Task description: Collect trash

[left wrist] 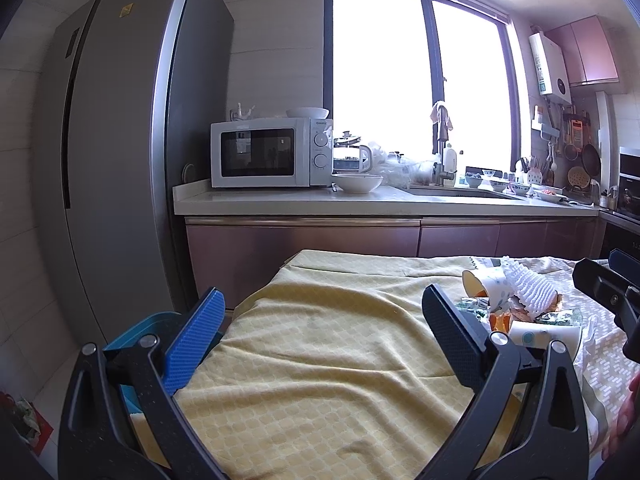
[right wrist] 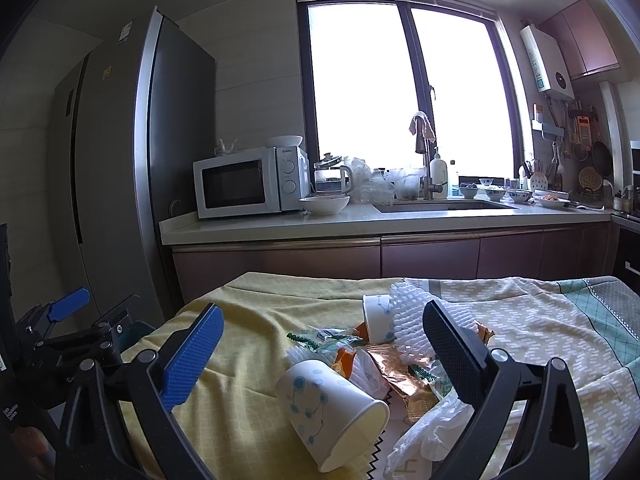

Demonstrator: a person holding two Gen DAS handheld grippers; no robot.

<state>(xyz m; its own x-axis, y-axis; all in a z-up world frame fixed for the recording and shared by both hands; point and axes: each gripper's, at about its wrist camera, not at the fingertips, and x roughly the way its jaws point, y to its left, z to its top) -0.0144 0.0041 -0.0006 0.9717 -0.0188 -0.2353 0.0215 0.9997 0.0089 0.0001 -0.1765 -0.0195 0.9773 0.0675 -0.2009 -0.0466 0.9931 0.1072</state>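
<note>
A heap of trash lies on the cloth-covered table. It holds a tipped paper cup, a second cup, white foam netting, green and gold wrappers and a white plastic bag. My right gripper hangs open just above the heap with nothing between its fingers. Over bare yellow cloth to the left, my left gripper is open and empty too. The heap sits to its right. A blue bin stands past the table's left edge, partly hidden by the blue finger.
Behind the table runs a kitchen counter with a microwave, a bowl and a sink. A tall grey fridge fills the left. The right gripper shows at the right edge, the left gripper at the far left.
</note>
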